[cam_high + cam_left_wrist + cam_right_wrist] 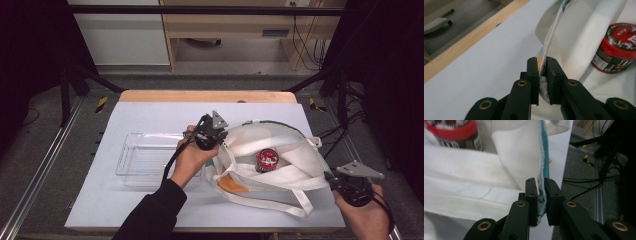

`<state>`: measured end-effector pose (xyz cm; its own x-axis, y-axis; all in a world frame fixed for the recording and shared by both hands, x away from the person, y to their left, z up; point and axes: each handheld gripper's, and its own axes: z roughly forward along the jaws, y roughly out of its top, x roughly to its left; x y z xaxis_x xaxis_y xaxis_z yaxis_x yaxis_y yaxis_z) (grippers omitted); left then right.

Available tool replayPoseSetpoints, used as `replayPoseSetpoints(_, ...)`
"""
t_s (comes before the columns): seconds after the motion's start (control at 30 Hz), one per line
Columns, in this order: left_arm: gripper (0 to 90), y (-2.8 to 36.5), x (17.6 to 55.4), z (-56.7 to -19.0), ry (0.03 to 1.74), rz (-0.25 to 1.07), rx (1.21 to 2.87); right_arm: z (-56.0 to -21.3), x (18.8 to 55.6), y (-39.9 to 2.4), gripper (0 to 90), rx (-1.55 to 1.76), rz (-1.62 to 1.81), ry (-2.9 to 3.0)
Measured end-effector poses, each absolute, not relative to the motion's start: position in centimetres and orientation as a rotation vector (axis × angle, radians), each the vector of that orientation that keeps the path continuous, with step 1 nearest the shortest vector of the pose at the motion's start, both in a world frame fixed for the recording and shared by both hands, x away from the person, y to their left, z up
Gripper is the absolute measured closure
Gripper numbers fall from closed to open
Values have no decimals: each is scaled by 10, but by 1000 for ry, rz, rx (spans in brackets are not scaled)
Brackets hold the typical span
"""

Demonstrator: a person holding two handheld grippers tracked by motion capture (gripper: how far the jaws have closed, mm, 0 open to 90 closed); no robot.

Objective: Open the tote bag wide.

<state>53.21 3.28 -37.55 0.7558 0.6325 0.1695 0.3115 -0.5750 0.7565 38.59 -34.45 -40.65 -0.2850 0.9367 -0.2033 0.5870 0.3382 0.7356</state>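
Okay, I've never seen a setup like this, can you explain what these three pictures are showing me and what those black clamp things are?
A person holds a hand-held clamp in each hand. One picture looks down on the table; the other two come from cameras riding on the clamps. On the table lie a clear plastic tray and a white cloth bag with a red-lidded can inside. The left gripper is shut on the bag's rim, and the right gripper is shut on the opposite rim.
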Motion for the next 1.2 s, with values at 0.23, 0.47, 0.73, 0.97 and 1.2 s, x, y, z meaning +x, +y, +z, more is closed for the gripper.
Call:
replayPoseSetpoints(0.23,815,26,536,-396,716,526,2255,-432,389,-344,826,1355,706,2034)
replayPoseSetpoints(0.47,815,27,539,-402,742,490,2266,-443,390,-344,825,1338,669,2073)
replayPoseSetpoints(0.73,815,26,537,-404,731,498,2292,-452,392,-341,824,1317,629,2091)
replayPoseSetpoints(0.97,812,26,534,-406,730,504,2295,-447,390,-342,780,1303,654,2072)
replayPoseSetpoints(1.2,676,30,525,-398,722,561,2217,-429,385,-342,547,1240,770,2004)
